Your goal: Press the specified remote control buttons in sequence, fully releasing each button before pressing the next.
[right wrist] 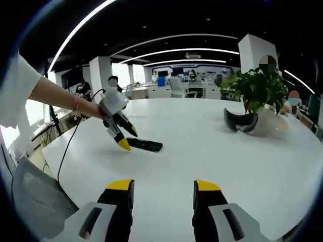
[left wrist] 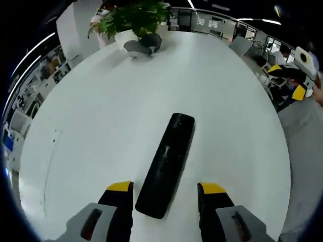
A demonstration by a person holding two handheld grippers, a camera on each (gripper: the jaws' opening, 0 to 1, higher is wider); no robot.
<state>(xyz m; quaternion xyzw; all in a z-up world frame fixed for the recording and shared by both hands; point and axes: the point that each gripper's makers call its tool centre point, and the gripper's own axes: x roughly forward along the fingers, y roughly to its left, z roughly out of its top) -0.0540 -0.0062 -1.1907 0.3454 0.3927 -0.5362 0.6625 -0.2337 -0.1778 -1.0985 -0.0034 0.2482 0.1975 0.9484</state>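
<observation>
A long black remote control (left wrist: 166, 164) lies flat on the white table (left wrist: 101, 116); its near end sits between the yellow-tipped jaws of my left gripper (left wrist: 165, 189), which stands open around it without touching. In the right gripper view the same remote (right wrist: 145, 145) lies at mid-left, with the left gripper (right wrist: 126, 137) held by a person's hand just above its near end. My right gripper (right wrist: 163, 187) hovers open over bare table, well away from the remote. It comes into the left gripper view at the far right as a yellow-tipped gripper (left wrist: 287, 80).
A potted green plant (right wrist: 260, 96) in a white pot stands at the table's far side, with a dark headset-like object (right wrist: 239, 121) beside it. A grey mesh chair back (right wrist: 35, 201) is at the near left. Office desks and people sit beyond the table.
</observation>
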